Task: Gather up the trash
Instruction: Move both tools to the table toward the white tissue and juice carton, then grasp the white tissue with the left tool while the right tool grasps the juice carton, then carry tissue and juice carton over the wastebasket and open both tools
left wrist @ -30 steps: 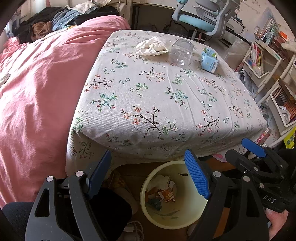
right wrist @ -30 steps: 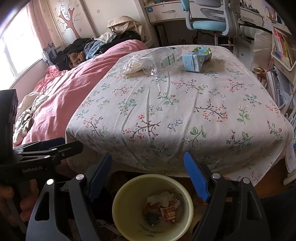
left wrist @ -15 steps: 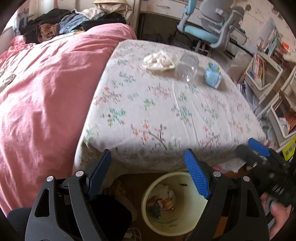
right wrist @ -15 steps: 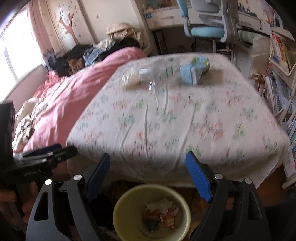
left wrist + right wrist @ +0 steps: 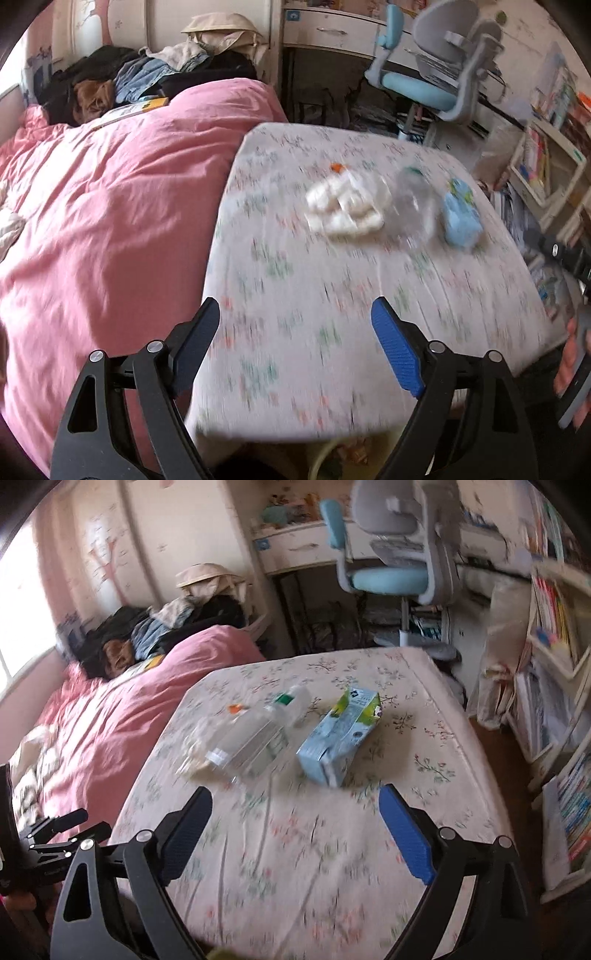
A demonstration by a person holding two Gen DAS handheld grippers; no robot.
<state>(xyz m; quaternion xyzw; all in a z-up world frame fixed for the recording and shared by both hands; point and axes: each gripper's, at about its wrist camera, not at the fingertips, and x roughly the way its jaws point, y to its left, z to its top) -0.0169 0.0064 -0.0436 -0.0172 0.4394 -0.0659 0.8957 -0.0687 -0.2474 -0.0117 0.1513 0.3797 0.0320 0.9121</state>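
On the floral tablecloth [image 5: 314, 332] lie a crumpled white tissue [image 5: 345, 206], a clear plastic bottle [image 5: 413, 206] on its side and a light-blue drink carton [image 5: 460, 218]. My left gripper [image 5: 295, 306] hangs over the near part of the table, short of them, jaws opening with nothing between. My right gripper [image 5: 295, 793] hovers just before the bottle [image 5: 251, 742] and carton [image 5: 340, 738], jaws opening and empty. The tissue [image 5: 195, 746] sits left of the bottle, blurred. Only the yellow bin's rim [image 5: 321, 458] peeks out under the table's near edge.
A pink duvet [image 5: 110, 221] covers the bed left of the table, with clothes piled at its far end. A blue and grey desk chair [image 5: 424, 92] stands behind the table. Bookshelves [image 5: 554, 664] line the right side. A small orange scrap [image 5: 234, 709] lies beyond the tissue.
Both grippers have risen and moved forward from above the bin to over the table. The bin has slid almost out of both views. The right jaws stand wider.
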